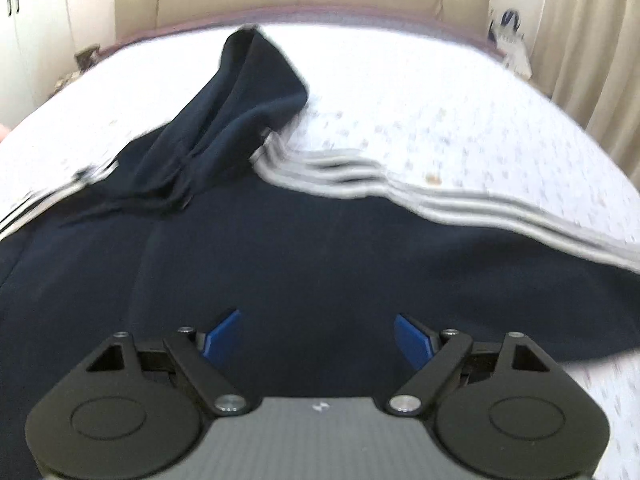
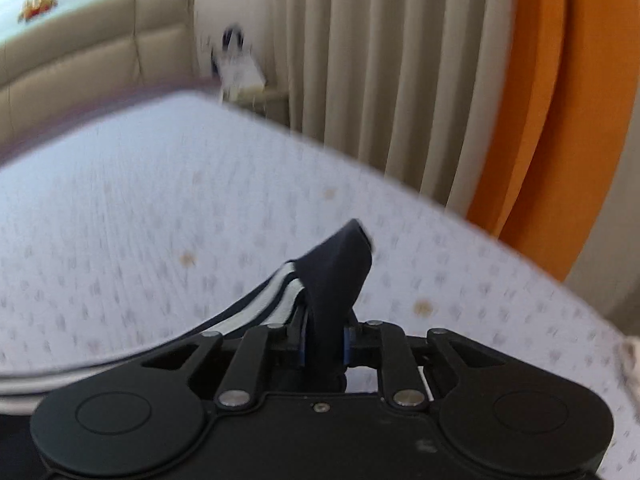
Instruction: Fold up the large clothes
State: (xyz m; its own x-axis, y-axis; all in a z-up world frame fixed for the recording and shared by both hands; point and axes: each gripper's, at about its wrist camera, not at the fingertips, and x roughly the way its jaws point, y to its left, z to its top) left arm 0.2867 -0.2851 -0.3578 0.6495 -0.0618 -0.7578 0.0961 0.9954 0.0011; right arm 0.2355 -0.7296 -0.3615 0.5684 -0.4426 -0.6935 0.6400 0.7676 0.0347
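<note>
Right gripper (image 2: 324, 344) pinches the soft navy hoodie's (image 1: 280, 248) striped cuff (crumpled)

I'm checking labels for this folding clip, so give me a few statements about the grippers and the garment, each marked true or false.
1. The right gripper is shut on the sleeve end of the dark hoodie. True.
2. The left gripper is clamped on the hood. False: its jaws stand apart, holding nothing, over the hoodie's body.
3. The hoodie lies on a white patterned bed sheet. True.
4. The sleeve stripes are orange. False: they look white or grey.
5. An orange curtain hangs beside the bed. True.
</note>
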